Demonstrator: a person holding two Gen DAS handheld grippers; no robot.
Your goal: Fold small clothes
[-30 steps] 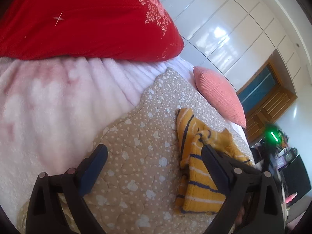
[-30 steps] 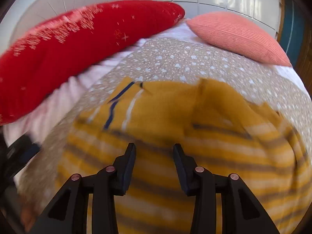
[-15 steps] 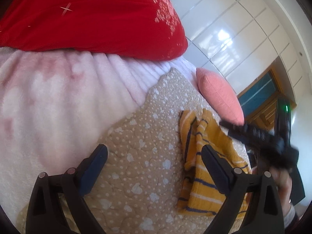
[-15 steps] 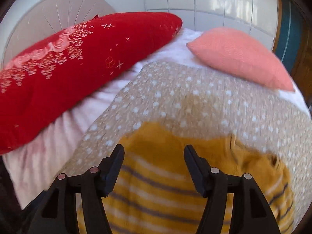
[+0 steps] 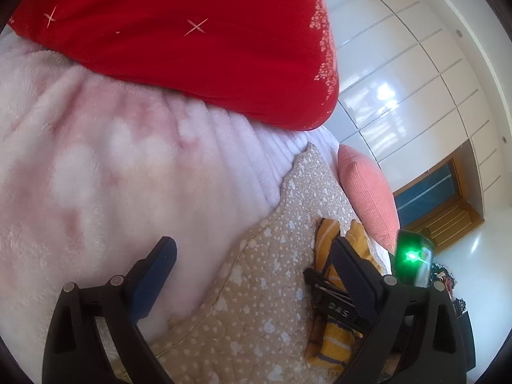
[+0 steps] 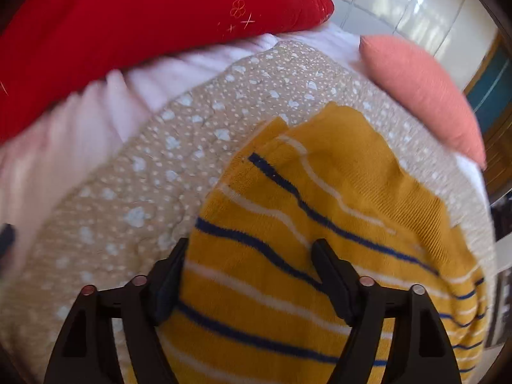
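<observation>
A small mustard-yellow garment [image 6: 320, 224] with navy and white stripes lies folded on a beige spotted quilt [image 6: 192, 147]. My right gripper [image 6: 249, 275] is open, low over the garment's near left part, fingers astride it, holding nothing. In the left wrist view the garment [image 5: 329, 336] lies at the right, partly hidden by my left gripper's right finger and by the right gripper's black body [image 5: 332, 307] over it. My left gripper [image 5: 256, 275] is open and empty, above the quilt's [image 5: 256, 304] edge, left of the garment.
A big red pillow [image 5: 192, 32] lies at the head of the bed on a fluffy pink blanket [image 5: 112, 160]. A salmon cushion [image 6: 422, 86] sits beyond the garment. White glossy wardrobe doors [image 5: 416, 80] stand behind.
My right gripper has dropped back down onto the garment and opened a little wider. My left gripper has pulled away left toward the pink blanket.
</observation>
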